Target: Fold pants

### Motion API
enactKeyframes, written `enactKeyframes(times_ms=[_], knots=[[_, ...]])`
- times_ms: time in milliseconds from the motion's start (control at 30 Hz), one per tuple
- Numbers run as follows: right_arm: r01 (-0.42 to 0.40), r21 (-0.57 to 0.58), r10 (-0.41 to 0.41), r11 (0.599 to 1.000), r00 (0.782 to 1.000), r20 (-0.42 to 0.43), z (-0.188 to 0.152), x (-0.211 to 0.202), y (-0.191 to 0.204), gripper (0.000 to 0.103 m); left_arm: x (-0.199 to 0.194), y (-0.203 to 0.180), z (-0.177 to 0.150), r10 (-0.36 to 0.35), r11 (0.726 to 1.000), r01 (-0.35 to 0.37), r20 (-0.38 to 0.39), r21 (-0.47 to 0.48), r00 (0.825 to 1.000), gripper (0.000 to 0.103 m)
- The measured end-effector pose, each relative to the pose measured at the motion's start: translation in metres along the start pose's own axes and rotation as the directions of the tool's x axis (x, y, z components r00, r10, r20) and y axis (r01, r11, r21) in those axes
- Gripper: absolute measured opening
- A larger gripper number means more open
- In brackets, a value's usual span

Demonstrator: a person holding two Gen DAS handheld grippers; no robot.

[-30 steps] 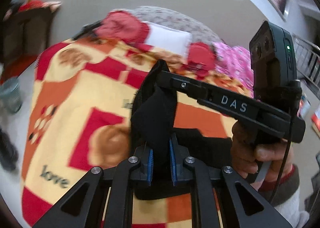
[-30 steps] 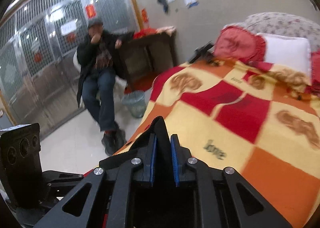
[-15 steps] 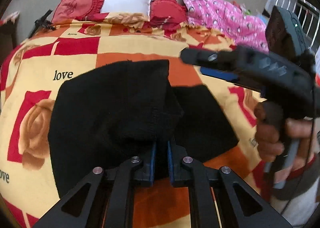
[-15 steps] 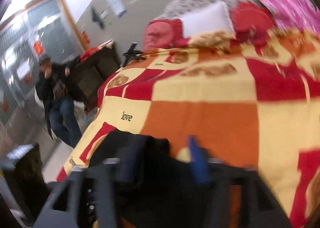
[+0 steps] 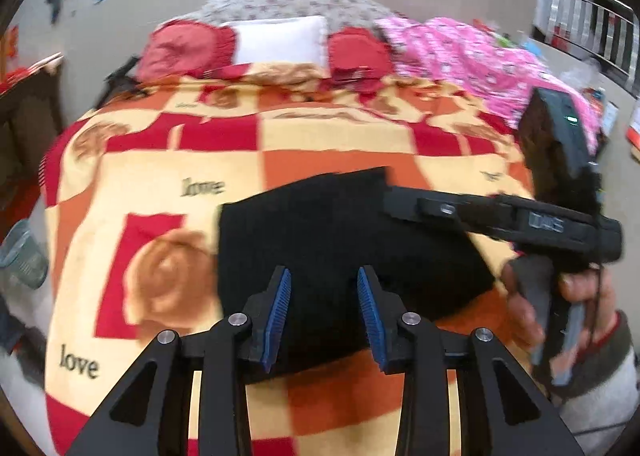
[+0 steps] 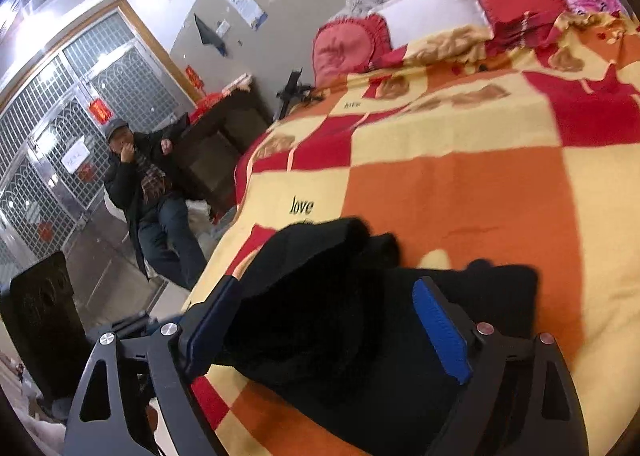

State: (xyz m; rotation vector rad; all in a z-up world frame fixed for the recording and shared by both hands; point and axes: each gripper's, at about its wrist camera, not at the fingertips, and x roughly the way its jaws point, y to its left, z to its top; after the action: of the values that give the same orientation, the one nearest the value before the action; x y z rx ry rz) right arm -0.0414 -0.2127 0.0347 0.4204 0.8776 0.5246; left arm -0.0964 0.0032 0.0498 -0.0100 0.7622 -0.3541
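Observation:
The black pants (image 5: 320, 240) lie folded in a compact block on the checked blanket, near the bed's front edge. They also show in the right wrist view (image 6: 344, 320), with a rumpled upper layer. My left gripper (image 5: 323, 316) is open and empty just above the pants' near edge. My right gripper (image 6: 328, 332) is open wide over the pants, holding nothing. The right gripper's body (image 5: 516, 219) shows in the left wrist view, reaching over the pants' right side.
The bed has an orange, red and yellow blanket (image 5: 168, 191) with cushions (image 5: 276, 39) and pink bedding (image 5: 472, 51) at its head. A person (image 6: 148, 191) sits by a dark cabinet left of the bed. A bin (image 5: 22, 256) stands on the floor at the left.
Both grippers were shut on the pants and held them up, laid them down on the blanket, then opened. The pants now lie free and folded.

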Motion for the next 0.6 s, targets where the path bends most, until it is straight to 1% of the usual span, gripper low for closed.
enactKeyframes(times_ms=[133,167,200,267,300,333,367,433,500,600], knots=[[-0.016,0.028,0.016,0.999,1.0,-0.017,-0.003,0.023,0.004,0.089,0.014,0.006,-0.013,0.06,0.998,-0.06,-0.032,-0.021,0.998,0.035],[-0.022,0.045,0.023,0.999,1.0,-0.019,-0.003,0.028,0.002,0.087,0.015,0.002,-0.015,0.054,0.998,-0.055,-0.042,-0.023,0.998,0.035],[-0.025,0.058,0.026,0.998,0.999,-0.024,-0.004,0.034,0.001,0.081,0.021,0.001,-0.016,0.051,0.998,-0.052,-0.051,-0.027,0.997,0.035],[-0.01,0.056,0.012,0.998,0.999,-0.035,-0.005,0.044,0.002,0.039,0.024,-0.007,-0.018,0.06,0.998,-0.061,-0.046,-0.021,0.997,0.035],[0.01,0.049,-0.008,0.999,0.999,-0.045,-0.007,0.048,0.003,0.033,0.024,-0.01,-0.018,0.062,0.998,-0.063,-0.043,-0.019,0.997,0.035],[0.015,0.041,-0.013,0.999,0.999,-0.043,-0.007,0.049,0.004,0.026,0.023,-0.013,-0.017,0.053,0.998,-0.054,-0.045,-0.022,0.998,0.035],[0.008,0.037,-0.007,0.999,0.999,-0.035,-0.007,0.047,0.006,0.021,0.022,-0.016,-0.016,0.035,0.999,-0.036,-0.049,-0.027,0.998,0.033],[-0.01,0.017,0.01,1.0,1.0,-0.012,-0.006,0.036,0.01,0.017,0.023,-0.02,-0.012,0.007,1.0,-0.009,-0.059,-0.026,0.998,0.031],[-0.024,-0.008,0.024,1.0,1.0,0.009,-0.003,0.023,0.015,0.016,0.021,-0.024,-0.009,-0.007,1.0,0.007,-0.056,-0.012,0.998,0.031],[-0.004,-0.066,0.007,0.998,0.999,0.049,0.0,-0.002,0.023,0.015,0.021,-0.04,0.0,-0.051,0.999,0.051,-0.046,0.012,0.998,0.031]])
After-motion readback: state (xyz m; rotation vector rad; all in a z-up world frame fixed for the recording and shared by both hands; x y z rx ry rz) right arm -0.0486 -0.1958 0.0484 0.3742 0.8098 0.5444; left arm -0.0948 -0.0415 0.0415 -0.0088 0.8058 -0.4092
